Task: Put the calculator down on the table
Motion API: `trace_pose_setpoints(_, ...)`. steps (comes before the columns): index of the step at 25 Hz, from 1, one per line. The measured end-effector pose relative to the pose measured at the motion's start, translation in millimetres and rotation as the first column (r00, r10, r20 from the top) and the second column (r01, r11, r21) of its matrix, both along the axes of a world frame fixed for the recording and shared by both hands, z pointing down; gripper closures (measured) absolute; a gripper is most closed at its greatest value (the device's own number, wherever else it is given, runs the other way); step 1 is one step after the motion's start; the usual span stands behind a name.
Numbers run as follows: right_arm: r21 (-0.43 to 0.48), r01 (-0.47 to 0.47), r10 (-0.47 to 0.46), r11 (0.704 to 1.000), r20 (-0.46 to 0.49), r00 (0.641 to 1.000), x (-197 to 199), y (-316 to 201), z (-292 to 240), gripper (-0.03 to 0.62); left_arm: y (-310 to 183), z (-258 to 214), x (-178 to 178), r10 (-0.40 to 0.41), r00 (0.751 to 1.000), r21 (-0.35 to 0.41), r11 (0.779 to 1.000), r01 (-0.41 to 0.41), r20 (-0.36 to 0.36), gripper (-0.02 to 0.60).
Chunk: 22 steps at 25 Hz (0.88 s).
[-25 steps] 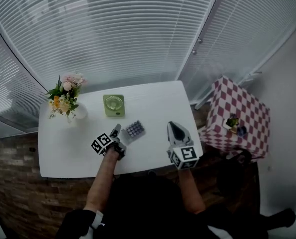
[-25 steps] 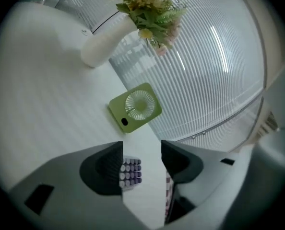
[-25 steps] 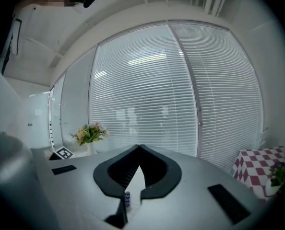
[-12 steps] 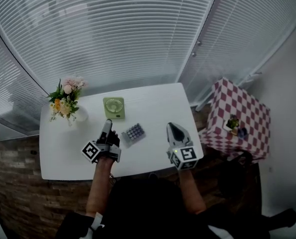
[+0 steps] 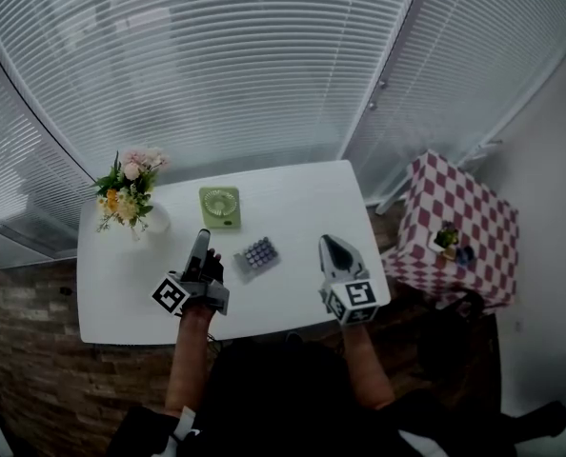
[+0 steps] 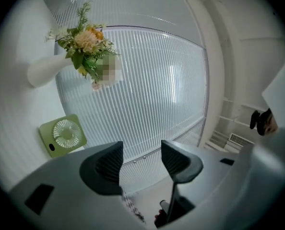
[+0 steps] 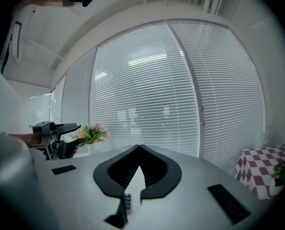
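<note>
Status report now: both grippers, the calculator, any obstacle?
Left gripper open, empty. Right gripper shut, empty. Calculator flat on table, between the grippers, untouched. Nothing in the way.

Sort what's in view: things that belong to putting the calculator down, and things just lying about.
Job in hand: calculator, already lying on the white table; left tool, open and empty, beside it; right tool, shut.

Lying about: green fan; vase of flowers; checked side table with a small plant.

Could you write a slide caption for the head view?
The calculator lies on the table between the open left gripper and shut right gripper.
</note>
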State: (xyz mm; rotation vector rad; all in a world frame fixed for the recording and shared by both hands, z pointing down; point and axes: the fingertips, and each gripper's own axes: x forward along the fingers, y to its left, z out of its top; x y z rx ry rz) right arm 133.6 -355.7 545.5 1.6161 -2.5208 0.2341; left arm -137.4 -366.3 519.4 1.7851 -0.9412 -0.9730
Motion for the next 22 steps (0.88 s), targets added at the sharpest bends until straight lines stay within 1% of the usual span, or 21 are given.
trace_pose_setpoints(4, -0.004, -0.008, 0.008, 1.0, -0.016, 1.0, 0, -1, -5, 0.588, 5, -9, 0, 0.005, 0.999, 0.021, 1.0, -0.006, 0.046, 0.353)
trace_pose_setpoints(5, -0.001, -0.009, 0.009, 1.0, -0.015, 1.0, 0, -1, -7, 0.588, 6, -11, -1, 0.0, 0.998, 0.024, 1.0, -0.002, 0.068, 0.351)
trace_pose_setpoints(6, 0.006, -0.007, 0.007, 1.0, -0.015, 1.0, 0, -2, -8, 0.588, 8, -11, -3, -0.013, 0.993, 0.026, 1.0, 0.01, 0.119, 0.351)
trace_pose_setpoints(7, 0.014, -0.004, 0.004, 1.0, -0.017, 1.0, 0, -2, -9, 0.588, 9, -11, -6, -0.031, 0.98, 0.034, 0.999, 0.025, 0.198, 0.352)
trace_pose_setpoints(8, 0.021, -0.002, 0.002, 1.0, -0.017, 1.0, -1, -2, -8, 0.588, 10, -11, -9, -0.049, 0.956, 0.056, 0.998, 0.034, 0.289, 0.353)
trace_pose_setpoints(10, 0.025, 0.005, -0.005, 1.0, -0.016, 1.0, -3, -2, -9, 0.588, 12, -14, -10, -0.079, 0.889, 0.125, 0.992, 0.024, 0.452, 0.353)
trace_pose_setpoints(12, 0.016, 0.012, -0.012, 1.0, -0.017, 1.0, -5, -3, -8, 0.588, 16, -22, -8, -0.114, 0.811, 0.18, 0.984, 0.011, 0.573, 0.351)
trace_pose_setpoints(15, 0.006, 0.01, -0.01, 1.0, -0.016, 1.0, -6, -1, -6, 0.588, 22, -33, -1, -0.17, 0.672, 0.247, 0.969, -0.02, 0.721, 0.353)
trace_pose_setpoints(16, 0.016, 0.012, -0.011, 1.0, -0.026, 1.0, -7, -1, -7, 0.588, 23, -33, 0, -0.186, 0.629, 0.263, 0.964, -0.031, 0.755, 0.352)
trace_pose_setpoints(17, 0.031, 0.016, -0.014, 0.999, -0.04, 0.999, -9, 0, -8, 0.588, 26, -33, 1, -0.2, 0.593, 0.275, 0.961, -0.038, 0.78, 0.353)
trace_pose_setpoints(21, 0.058, 0.033, -0.03, 0.998, -0.057, 0.998, -14, 2, -8, 0.588, 34, -40, 6, -0.251, 0.486, 0.313, 0.949, -0.048, 0.837, 0.352)
trace_pose_setpoints(22, 0.065, 0.034, -0.03, 0.997, -0.059, 0.998, -14, 2, -8, 0.588, 36, -41, 6, -0.269, 0.465, 0.326, 0.944, -0.045, 0.843, 0.353)
